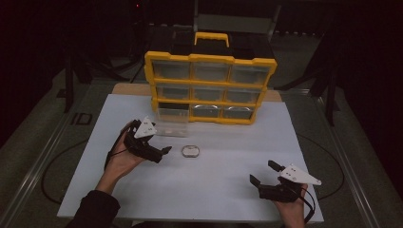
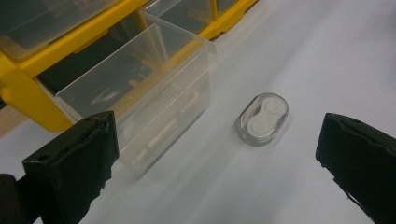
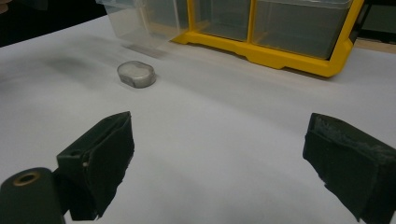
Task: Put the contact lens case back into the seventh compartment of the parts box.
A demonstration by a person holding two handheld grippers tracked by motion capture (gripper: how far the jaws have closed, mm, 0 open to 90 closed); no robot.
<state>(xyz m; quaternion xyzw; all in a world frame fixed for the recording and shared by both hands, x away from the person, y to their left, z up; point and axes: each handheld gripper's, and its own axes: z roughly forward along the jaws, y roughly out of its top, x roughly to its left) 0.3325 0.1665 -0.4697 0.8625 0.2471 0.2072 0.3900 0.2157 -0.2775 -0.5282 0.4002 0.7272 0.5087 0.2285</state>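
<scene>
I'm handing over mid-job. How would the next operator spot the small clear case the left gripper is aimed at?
Find the yellow-framed organiser of clear drawers at the back of the white table sheet. Its bottom-left clear plastic drawer is pulled out; just in front of it lies the small oval transparent case with two round white wells. It is the one loose item on the sheet.

Cabinet: yellow plastic drawer organiser (image 1: 209, 88) stands at the far edge of the white table sheet (image 1: 228, 185).
Drawer: clear plastic drawer (image 1: 171, 121) pulled out of the bottom-left slot, resting on the sheet.
Case: small clear oval case (image 1: 190, 151) lies on the sheet, just in front and right of the drawer.
Left gripper (image 1: 159, 149): left of the case, near it.
Right gripper (image 1: 263, 173): near edge, right, well apart from the case.
</scene>
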